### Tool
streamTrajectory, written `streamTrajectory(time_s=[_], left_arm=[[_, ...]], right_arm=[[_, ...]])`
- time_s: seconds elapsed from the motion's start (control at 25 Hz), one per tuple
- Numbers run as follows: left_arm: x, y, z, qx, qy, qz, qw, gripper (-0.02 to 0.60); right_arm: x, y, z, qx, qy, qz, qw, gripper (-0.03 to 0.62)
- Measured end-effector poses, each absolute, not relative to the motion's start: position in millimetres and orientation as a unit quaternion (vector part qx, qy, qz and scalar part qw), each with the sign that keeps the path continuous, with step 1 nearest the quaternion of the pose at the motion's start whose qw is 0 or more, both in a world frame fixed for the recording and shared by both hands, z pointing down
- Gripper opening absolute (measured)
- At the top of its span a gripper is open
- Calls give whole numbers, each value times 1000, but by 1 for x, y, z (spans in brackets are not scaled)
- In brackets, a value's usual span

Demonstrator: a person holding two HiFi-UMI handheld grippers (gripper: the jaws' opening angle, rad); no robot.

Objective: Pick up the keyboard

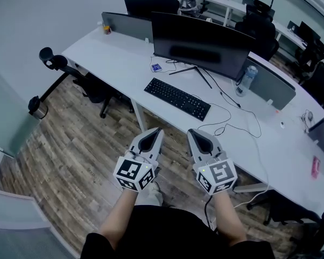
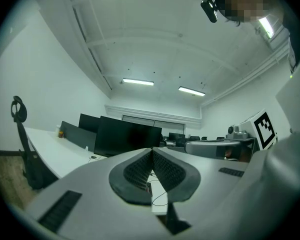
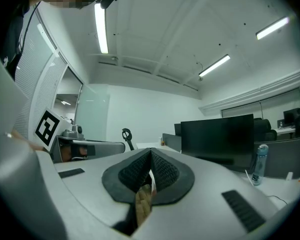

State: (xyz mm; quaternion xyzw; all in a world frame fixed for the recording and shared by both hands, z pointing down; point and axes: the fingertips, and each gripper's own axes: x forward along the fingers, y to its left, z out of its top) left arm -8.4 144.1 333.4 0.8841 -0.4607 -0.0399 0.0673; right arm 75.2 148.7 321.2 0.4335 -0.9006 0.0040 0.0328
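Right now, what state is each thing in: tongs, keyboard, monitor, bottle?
left tongs: shut, empty, short of the desk
right tongs: shut, empty, short of the desk
keyboard: flat on the desk, untouched
monitor: upright, screen dark
bottle: upright on the desk

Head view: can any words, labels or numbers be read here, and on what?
No text is legible anywhere.
Keyboard: key legends too small to read.
Water bottle: nothing readable.
Small blue card: print too small to read.
Marker cubes: square patterns only, no letters.
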Motion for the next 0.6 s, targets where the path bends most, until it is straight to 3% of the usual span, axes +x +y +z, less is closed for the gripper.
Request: streamTrajectory(time_s=[0.6], left_arm=[[-38,71,331,893,-441,-48,73,8]], right_arm=[[47,81,321,456,-888,3,52,5]])
